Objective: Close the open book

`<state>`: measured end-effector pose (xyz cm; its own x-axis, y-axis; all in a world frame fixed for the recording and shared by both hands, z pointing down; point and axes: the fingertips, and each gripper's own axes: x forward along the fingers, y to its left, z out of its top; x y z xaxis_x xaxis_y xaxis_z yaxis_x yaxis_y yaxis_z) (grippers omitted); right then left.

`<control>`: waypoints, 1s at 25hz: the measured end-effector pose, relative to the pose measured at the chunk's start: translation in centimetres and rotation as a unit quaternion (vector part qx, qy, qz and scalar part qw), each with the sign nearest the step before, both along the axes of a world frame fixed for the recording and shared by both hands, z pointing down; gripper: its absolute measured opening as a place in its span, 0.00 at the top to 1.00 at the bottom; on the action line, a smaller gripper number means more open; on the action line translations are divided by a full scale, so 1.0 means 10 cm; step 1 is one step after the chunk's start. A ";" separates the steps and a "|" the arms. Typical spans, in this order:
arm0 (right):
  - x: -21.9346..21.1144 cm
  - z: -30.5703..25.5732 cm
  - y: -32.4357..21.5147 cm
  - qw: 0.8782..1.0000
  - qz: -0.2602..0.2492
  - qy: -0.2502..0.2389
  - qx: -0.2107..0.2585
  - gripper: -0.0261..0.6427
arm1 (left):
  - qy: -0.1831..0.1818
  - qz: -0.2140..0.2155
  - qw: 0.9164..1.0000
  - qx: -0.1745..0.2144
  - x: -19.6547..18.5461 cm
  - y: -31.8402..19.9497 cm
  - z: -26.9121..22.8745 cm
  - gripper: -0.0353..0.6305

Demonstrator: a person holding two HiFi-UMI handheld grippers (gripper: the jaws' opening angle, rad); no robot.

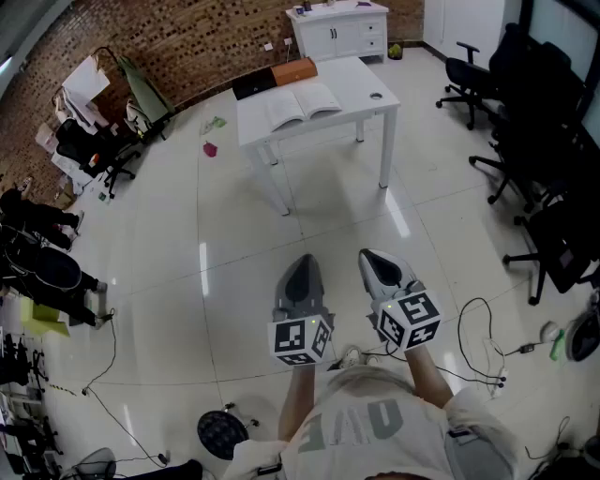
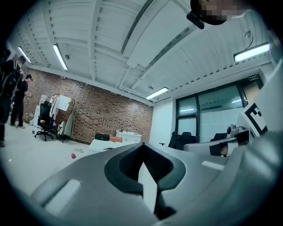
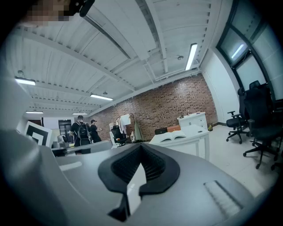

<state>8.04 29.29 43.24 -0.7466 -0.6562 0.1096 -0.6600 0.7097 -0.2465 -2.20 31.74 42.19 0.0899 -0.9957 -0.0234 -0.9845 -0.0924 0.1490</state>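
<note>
The open book (image 1: pixel 302 103) lies flat on a white table (image 1: pixel 361 77) far ahead across the tiled floor. In the right gripper view the book (image 3: pixel 174 136) shows on the table (image 3: pixel 196 132), small and distant. My left gripper (image 1: pixel 302 263) and right gripper (image 1: pixel 372 256) are held side by side close to the person's body, well short of the table, both pointing toward it. The left gripper (image 2: pixel 142 145) has its jaws shut with nothing between them. The right gripper (image 3: pixel 141 145) is likewise shut on nothing.
A black case (image 1: pixel 254 84) and an orange box (image 1: pixel 295 71) sit at the table's far edge, a small round object (image 1: pixel 376 96) near its right edge. A white cabinet (image 1: pixel 339 28) stands behind. Black office chairs (image 1: pixel 544 141) line the right; cables (image 1: pixel 478 356) lie on the floor. Two people (image 3: pixel 82 130) stand far left.
</note>
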 end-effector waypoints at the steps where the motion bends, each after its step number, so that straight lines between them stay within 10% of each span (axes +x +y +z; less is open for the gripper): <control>1: 0.01 0.00 -0.01 1.000 -0.001 0.000 0.001 0.96 | 0.001 -0.001 1.000 0.000 0.01 -0.01 0.00 0.93; 25: 0.55 0.34 -0.29 0.999 -0.013 -0.014 -0.033 0.96 | 0.016 -0.022 0.999 -0.018 0.36 -0.39 0.23 0.93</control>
